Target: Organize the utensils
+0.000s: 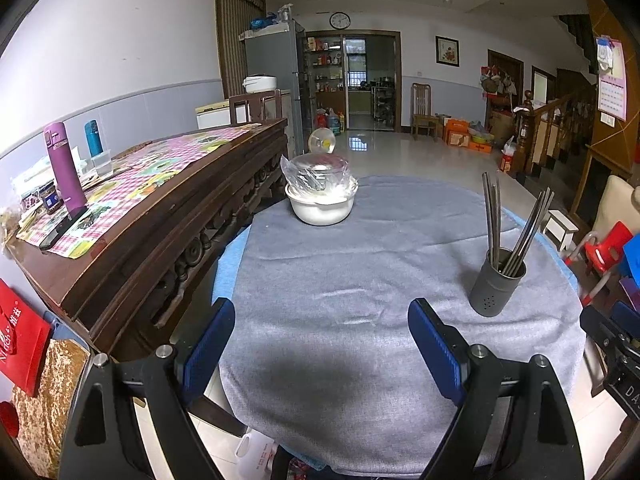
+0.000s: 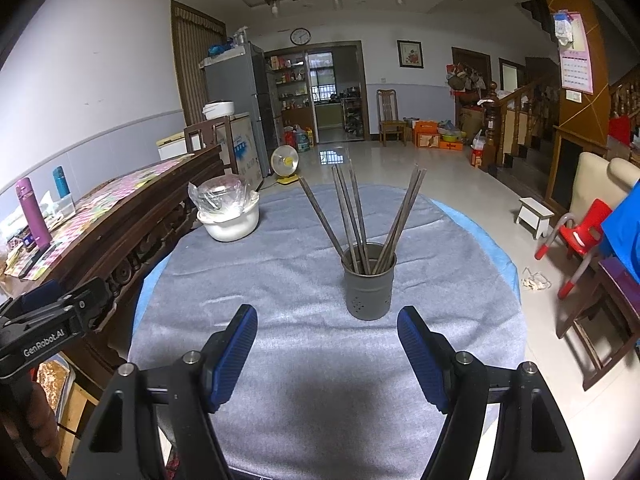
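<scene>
A dark grey utensil holder [image 2: 370, 286] stands on the grey cloth of the round table [image 2: 280, 272], with several metal chopsticks [image 2: 360, 216] leaning out of it. In the left wrist view the holder [image 1: 496, 284] is at the right with its chopsticks [image 1: 514, 220]. My right gripper [image 2: 326, 348] is open and empty, just in front of the holder. My left gripper [image 1: 322, 340] is open and empty over the bare cloth [image 1: 360, 280], left of the holder.
A white pot [image 1: 322, 206] with a plastic-wrapped glass bowl on top stands at the table's far left, also in the right wrist view [image 2: 230, 220]. A dark wooden sideboard [image 1: 160, 216] with a purple flask [image 1: 64, 168] runs along the left. A red child chair [image 2: 580, 240] is right.
</scene>
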{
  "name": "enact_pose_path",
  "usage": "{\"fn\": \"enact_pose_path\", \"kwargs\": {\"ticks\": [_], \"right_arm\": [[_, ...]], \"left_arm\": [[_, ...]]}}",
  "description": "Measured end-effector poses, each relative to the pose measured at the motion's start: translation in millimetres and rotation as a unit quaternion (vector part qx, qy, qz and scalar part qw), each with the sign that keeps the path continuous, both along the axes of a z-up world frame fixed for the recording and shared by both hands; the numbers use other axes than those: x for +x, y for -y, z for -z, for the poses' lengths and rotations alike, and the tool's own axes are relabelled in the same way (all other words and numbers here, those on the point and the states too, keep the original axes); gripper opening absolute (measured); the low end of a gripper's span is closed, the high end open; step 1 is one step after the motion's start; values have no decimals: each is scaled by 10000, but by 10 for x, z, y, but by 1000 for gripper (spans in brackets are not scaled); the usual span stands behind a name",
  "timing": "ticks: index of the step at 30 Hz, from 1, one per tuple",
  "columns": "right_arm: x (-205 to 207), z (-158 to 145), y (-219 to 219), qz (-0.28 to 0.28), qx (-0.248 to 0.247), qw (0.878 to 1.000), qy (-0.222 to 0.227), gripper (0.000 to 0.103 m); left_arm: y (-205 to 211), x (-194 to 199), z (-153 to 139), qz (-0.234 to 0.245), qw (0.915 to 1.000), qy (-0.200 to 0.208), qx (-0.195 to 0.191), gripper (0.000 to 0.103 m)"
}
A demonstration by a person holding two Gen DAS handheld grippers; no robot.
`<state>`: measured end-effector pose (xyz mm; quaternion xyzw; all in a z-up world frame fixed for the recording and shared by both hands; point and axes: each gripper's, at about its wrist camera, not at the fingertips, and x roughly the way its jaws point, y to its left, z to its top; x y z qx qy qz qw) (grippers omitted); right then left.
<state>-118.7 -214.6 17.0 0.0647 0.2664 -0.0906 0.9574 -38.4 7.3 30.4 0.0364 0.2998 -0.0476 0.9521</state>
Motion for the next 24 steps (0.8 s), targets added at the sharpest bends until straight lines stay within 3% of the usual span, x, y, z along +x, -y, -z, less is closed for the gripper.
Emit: {"fn": "enact_pose_path", "kwargs": {"ticks": [24], "right_arm": [[141, -15, -58, 218, -51, 9997, -52, 77]], "left_arm": [[-49, 150, 12, 231, 9997, -38, -48, 89]]}}
